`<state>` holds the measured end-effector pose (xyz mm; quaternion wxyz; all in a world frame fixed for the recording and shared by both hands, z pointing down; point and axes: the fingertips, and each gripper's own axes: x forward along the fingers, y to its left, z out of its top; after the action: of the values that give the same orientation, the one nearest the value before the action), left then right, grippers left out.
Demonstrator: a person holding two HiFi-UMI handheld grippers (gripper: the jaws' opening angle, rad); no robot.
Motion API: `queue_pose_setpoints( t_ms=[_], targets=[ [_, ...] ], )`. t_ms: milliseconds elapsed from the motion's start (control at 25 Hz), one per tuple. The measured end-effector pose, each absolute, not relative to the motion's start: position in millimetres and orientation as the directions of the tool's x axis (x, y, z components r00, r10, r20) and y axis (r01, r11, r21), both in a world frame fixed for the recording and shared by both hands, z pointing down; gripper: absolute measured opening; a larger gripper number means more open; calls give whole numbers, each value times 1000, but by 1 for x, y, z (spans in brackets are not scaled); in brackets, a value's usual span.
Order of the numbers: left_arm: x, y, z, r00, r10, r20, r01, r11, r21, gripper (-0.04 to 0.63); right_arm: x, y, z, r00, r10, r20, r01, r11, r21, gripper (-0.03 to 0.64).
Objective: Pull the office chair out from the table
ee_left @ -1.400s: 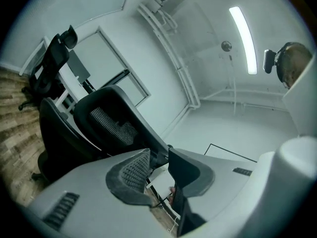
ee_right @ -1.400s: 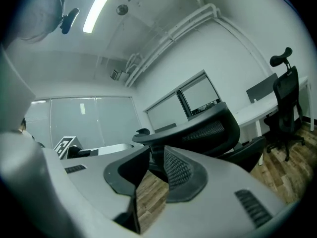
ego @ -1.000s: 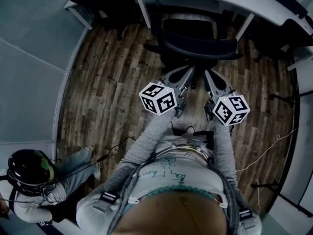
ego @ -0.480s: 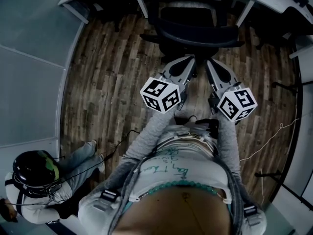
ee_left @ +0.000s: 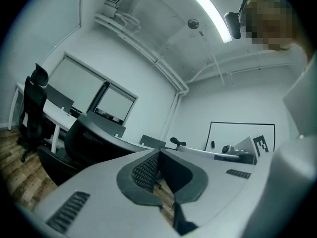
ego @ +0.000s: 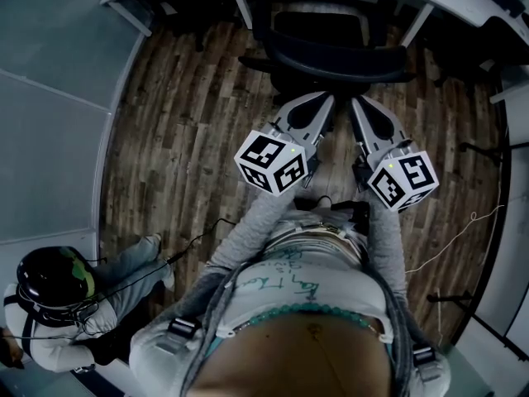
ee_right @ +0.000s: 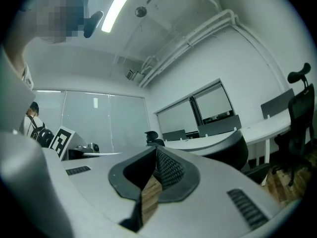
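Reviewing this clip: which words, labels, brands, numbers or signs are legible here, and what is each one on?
No text can be read.
Shirt: teal handwriting-style print, too blurred to read.
Left marker cube and right marker cube: black-and-white square patterns only, no words.

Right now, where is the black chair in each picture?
Head view: chair at top centre, against the white table.
Left gripper view: chair left of centre.
Right gripper view: chair right of centre.
Shared landmark: the white table behind the chair.
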<state>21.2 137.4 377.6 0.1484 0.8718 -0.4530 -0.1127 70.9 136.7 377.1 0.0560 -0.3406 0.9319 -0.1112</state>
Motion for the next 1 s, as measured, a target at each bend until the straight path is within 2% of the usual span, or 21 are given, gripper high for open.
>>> queue_pose_setpoints(
  t_ms=[280,1000],
  targets=[
    [27,142,363,564,-820,-94,-759,-560,333,11,71,136,368,-751,-660,-29,-645,742,-185,21],
    [30,140,370,589,-806,-59,-752,-574,325,11,72,134,377,-748,-664,2,-650,731,-205,20]
  ],
)
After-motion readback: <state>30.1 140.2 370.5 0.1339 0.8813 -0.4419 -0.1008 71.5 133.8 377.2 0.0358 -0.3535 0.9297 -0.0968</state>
